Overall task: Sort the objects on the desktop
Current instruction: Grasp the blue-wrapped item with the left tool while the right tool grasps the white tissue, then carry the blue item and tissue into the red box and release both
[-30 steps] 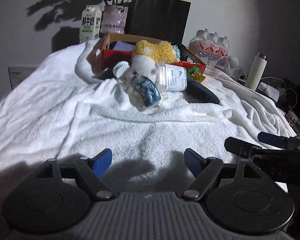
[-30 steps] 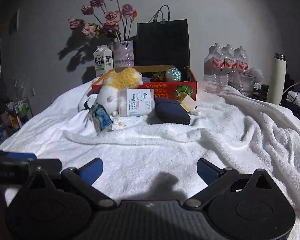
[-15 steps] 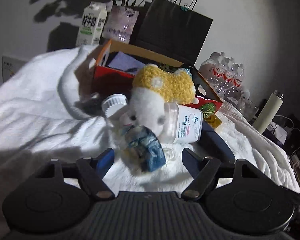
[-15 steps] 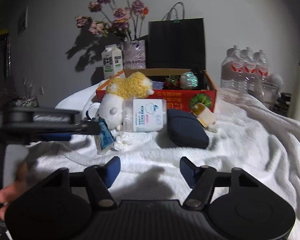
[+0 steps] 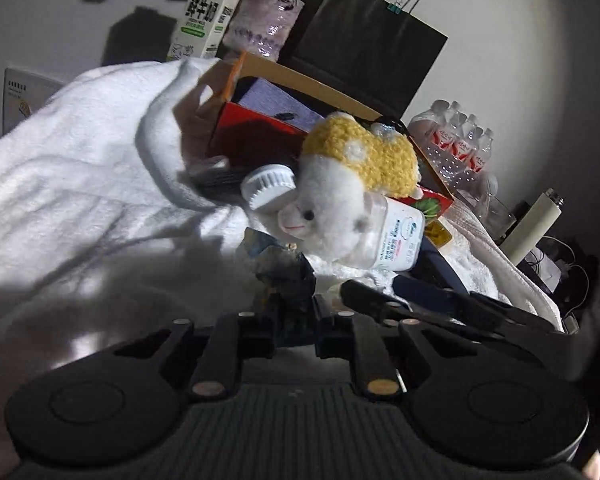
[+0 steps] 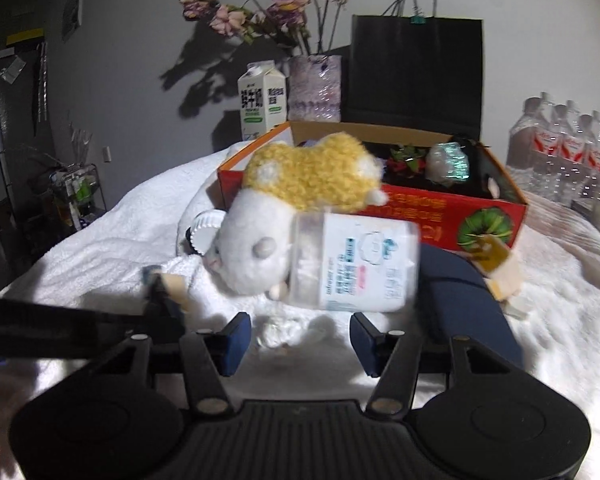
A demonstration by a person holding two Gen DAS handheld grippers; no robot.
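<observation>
My left gripper [image 5: 294,308] is shut on a crumpled blue snack packet [image 5: 286,268] on the white towel [image 5: 80,184]. Just beyond lie a white and yellow plush toy [image 5: 340,196], a clear bottle with a white label [image 5: 394,236] and a white ribbed cap [image 5: 268,186]. My right gripper [image 6: 298,338] is open, just in front of the bottle [image 6: 356,264] and the plush toy [image 6: 284,200], over a small white crumpled scrap [image 6: 278,330]. The left gripper's arm enters the right wrist view from the left [image 6: 80,322].
A red cardboard box [image 6: 440,216] holding items stands behind the pile. A dark blue case [image 6: 464,304] lies to the right. A milk carton [image 6: 262,100], vase of flowers [image 6: 314,84], black paper bag [image 6: 416,72], water bottles [image 6: 560,148] and a flask [image 5: 534,226] stand behind.
My left gripper moved forward and closed on the blue packet. My right gripper moved forward to the bottle and plush toy, still open.
</observation>
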